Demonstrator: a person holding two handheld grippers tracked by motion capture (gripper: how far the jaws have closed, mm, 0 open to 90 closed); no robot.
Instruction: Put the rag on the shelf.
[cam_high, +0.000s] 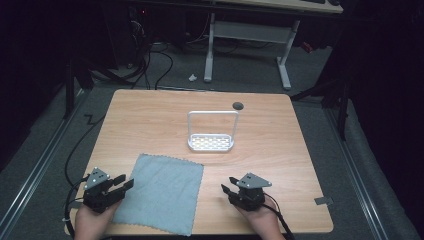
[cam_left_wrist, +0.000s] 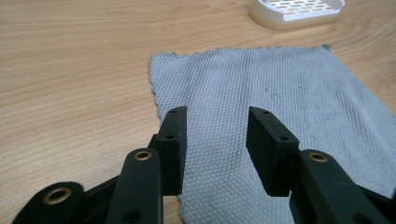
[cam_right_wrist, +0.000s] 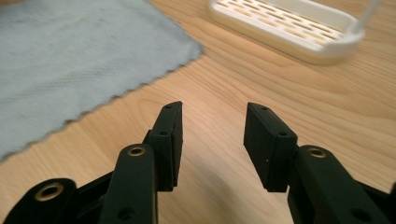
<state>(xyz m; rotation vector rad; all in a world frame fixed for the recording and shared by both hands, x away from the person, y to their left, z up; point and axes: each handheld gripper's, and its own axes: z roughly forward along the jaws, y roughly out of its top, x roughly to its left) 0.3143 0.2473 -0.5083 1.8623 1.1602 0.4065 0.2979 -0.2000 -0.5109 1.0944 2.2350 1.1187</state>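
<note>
Between the left gripper (cam_high: 125, 183) and right gripper (cam_high: 228, 187), both gaping empty, lies the grey cloth (cam_high: 162, 192).

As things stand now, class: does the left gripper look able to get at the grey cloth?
Probably yes. The left gripper is open, its jaws pointing at the near left edge of the grey cloth, which lies flat on the table with nothing in between.

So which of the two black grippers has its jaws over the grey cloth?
The left gripper: its open jaws hang over the left edge of the grey waffle-textured cloth. The right gripper is over bare wooden table.
</note>
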